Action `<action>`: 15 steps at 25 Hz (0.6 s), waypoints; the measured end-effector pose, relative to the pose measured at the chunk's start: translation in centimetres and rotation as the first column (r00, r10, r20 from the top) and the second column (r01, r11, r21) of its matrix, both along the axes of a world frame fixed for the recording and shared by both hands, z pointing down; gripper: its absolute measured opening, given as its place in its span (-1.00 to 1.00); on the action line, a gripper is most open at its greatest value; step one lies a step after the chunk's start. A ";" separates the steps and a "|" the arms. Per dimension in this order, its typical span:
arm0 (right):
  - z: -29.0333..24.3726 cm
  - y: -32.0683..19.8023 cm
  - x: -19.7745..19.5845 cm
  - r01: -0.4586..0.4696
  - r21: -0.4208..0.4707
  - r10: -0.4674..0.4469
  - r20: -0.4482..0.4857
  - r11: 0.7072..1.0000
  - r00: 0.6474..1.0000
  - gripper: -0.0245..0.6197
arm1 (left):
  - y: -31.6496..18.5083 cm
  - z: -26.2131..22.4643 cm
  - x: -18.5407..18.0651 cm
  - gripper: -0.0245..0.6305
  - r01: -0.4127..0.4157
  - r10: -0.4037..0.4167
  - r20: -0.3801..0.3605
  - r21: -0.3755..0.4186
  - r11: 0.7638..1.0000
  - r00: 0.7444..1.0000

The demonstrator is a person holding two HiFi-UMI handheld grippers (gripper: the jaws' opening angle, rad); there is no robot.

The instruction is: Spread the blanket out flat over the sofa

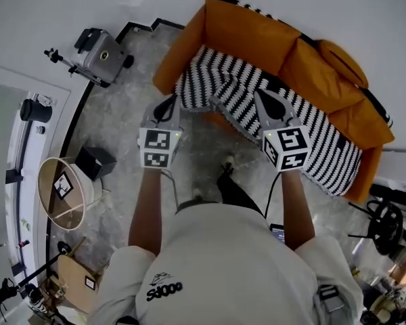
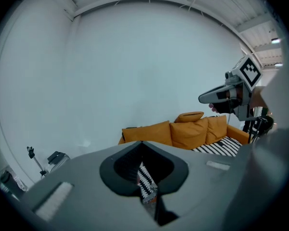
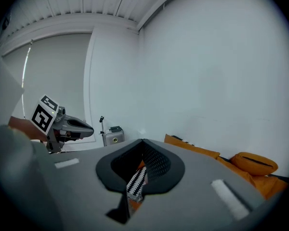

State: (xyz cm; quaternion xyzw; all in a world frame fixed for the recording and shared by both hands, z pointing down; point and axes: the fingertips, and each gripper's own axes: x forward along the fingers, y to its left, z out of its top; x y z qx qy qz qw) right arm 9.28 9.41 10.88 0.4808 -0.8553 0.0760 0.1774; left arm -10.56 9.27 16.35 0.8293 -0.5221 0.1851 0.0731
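Two grips are set, one per hand. In the head view, the left gripper [image 1: 168, 103] and the right gripper [image 1: 267, 100] both meet the near edge of the striped blanket [image 1: 311, 131]. It lies rumpled along the seat of the orange sofa [image 1: 250, 29], and its backrest is mostly bare. In the left gripper view, the jaws are clamped on a fold of the blanket [image 2: 145, 181]. In the right gripper view, the jaws pinch the blanket [image 3: 135, 182] the same way. I judge this step goes best with both hands level and apart, the edge taut, and an even lift toward the backrest so nothing bunches.
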 end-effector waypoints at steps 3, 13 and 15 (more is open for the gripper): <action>1.0 -2.1 1.1 0.018 -0.020 -0.018 0.006 1.000 1.000 -0.91 | -2.0 0.7 0.9 -0.89 0.025 -0.025 0.008 -0.013 1.000 1.000; 6.2 -6.4 3.7 0.061 -0.106 -0.062 -0.007 0.992 0.998 -0.91 | -6.3 4.9 2.7 -0.89 0.105 -0.110 -0.050 -0.093 0.990 0.993; 7.0 -7.2 3.9 0.055 -0.113 -0.056 -0.011 0.992 0.998 -0.91 | -7.0 6.1 2.9 -0.89 0.094 -0.098 -0.039 -0.106 0.990 0.994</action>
